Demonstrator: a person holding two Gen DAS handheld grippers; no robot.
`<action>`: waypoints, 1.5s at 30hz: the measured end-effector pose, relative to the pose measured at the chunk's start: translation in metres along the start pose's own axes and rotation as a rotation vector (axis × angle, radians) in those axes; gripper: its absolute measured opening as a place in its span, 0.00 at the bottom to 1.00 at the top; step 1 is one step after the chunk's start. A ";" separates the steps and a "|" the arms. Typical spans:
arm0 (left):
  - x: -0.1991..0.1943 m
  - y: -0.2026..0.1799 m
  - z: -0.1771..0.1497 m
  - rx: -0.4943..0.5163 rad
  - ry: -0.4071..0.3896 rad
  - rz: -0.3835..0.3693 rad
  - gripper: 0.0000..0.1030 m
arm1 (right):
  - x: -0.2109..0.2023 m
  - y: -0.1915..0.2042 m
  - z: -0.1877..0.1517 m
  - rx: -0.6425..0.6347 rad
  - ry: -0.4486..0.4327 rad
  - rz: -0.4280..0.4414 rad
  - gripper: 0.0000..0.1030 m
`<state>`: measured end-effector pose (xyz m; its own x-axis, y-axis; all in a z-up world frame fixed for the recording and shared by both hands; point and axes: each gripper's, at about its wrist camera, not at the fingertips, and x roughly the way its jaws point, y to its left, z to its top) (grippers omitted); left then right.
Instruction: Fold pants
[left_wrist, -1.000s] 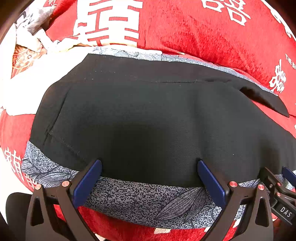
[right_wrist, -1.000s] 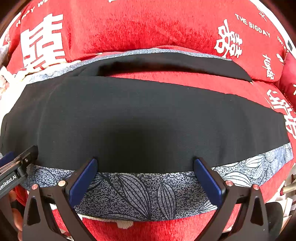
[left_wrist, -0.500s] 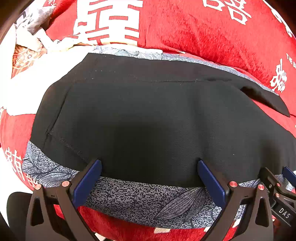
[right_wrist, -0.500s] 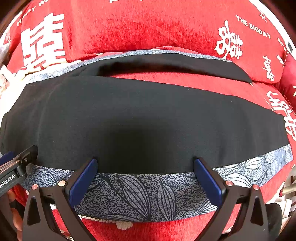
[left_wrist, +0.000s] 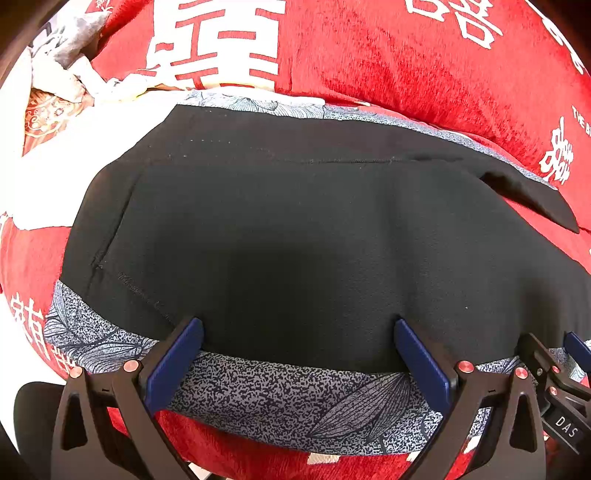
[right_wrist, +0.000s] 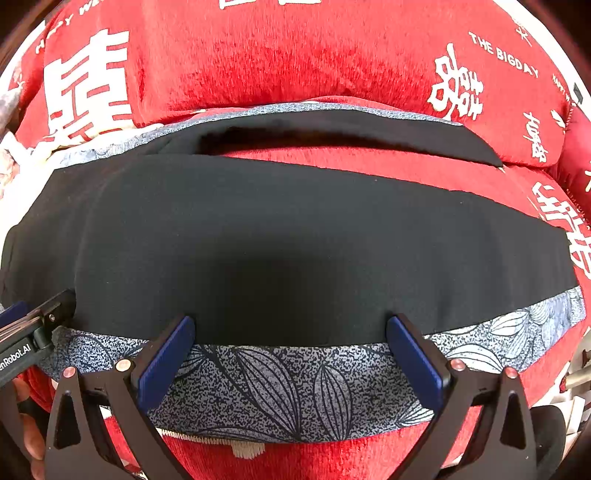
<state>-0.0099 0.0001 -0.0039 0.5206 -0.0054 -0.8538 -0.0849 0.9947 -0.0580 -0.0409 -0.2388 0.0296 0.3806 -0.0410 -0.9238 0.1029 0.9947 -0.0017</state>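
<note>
A: What has moved since the earlier frame?

B: Almost nothing. Compared with one second ago, your left wrist view shows the pants (left_wrist: 314, 229) shifted very slightly; both grippers hold the same station at the near edge.

A: Report the left wrist view.

B: You see one pair of black pants lying flat on one grey leaf-print cloth (left_wrist: 280, 402), which lies on the red blanket (left_wrist: 424, 66) with white characters. The left gripper (left_wrist: 298, 350) has its jaws spread wide; the two blue pads (left_wrist: 173, 362) straddle the near hem of the pants and close on nothing. Whether the pad tips touch the fabric cannot be told. One crumpled pale cloth pile (left_wrist: 62, 74) sits at far left. The right gripper (left_wrist: 557, 373) shows at the right edge, just beside yours.

A: Report the right wrist view.

B: You see the same pants (right_wrist: 295, 229) as a broad black band, with one narrower black strip, likely the second leg, lying beyond it and a wedge of red blanket (right_wrist: 295, 55) between them. The leaf-print cloth (right_wrist: 288, 391) borders the near edge. The right gripper (right_wrist: 290, 347) is likewise wide apart, two pads, holding nothing. The left gripper (right_wrist: 26, 339) enters at the left edge; its jaw setting cannot be told from here.

A: Containers?

B: No view shows a container.
</note>
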 end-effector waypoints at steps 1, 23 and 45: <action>0.000 0.000 0.000 0.000 0.001 -0.001 1.00 | 0.000 0.000 0.000 -0.001 0.000 0.000 1.00; -0.010 0.019 0.075 0.050 0.041 0.022 1.00 | -0.026 0.026 0.122 -0.244 -0.055 0.268 1.00; 0.092 0.022 0.172 0.059 0.168 0.034 1.00 | 0.186 0.175 0.248 -0.867 0.190 0.505 1.00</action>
<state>0.1819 0.0393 0.0051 0.3688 0.0164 -0.9294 -0.0472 0.9989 -0.0011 0.2759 -0.0963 -0.0475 0.0351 0.3427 -0.9388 -0.7588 0.6205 0.1981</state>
